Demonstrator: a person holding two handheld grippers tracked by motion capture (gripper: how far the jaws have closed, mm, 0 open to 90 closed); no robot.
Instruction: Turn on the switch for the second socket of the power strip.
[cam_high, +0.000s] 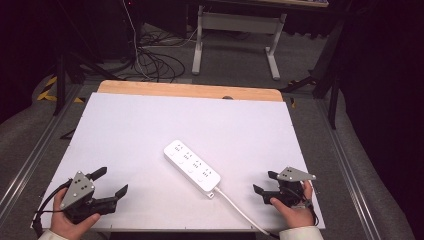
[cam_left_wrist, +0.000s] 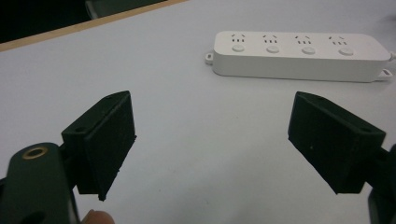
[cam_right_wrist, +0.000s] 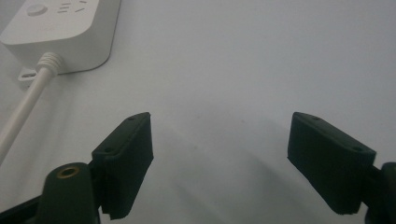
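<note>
A white power strip (cam_high: 192, 167) with several sockets lies diagonally in the middle of the white table; its white cable (cam_high: 240, 211) runs off the near edge. My left gripper (cam_high: 111, 182) rests at the near left, open and empty, jaws pointing right toward the strip. In the left gripper view the power strip (cam_left_wrist: 299, 55) lies ahead beyond the wide-apart jaws of that gripper (cam_left_wrist: 212, 142). My right gripper (cam_high: 265, 182) sits at the near right, open and empty. In the right gripper view its gripper (cam_right_wrist: 219, 161) faces bare table, with the strip's cable end (cam_right_wrist: 65, 32) at upper left.
The white table top (cam_high: 150, 125) has a wooden strip (cam_high: 190, 91) along its far edge. Beyond it stand a desk frame (cam_high: 237, 35) and loose cables (cam_high: 155, 62) on the floor. Metal rails (cam_high: 35, 150) run along both sides of the table.
</note>
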